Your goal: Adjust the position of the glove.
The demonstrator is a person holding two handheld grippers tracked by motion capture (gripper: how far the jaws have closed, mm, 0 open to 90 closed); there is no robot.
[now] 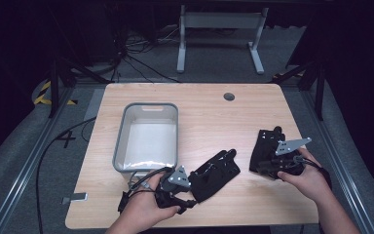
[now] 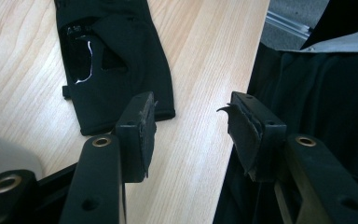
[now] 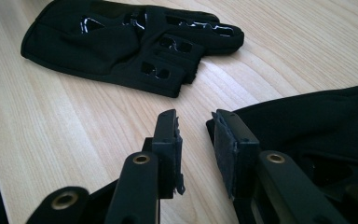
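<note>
Both grippers' jaws stood open and empty: left gripper point(image 2: 189, 126) near one black glove point(image 2: 114, 60), right gripper point(image 3: 196, 140) beside another glove point(image 3: 317, 126).

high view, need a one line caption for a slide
Two hand-held grippers, left gripper and right gripper, each near a black glove beside a grey bin.

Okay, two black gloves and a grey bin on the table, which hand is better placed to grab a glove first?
Probably the left. The left gripper sits open right at the cuff of the near glove, close to the bin. The right gripper is open beside the other glove, farther from the bin.
</note>
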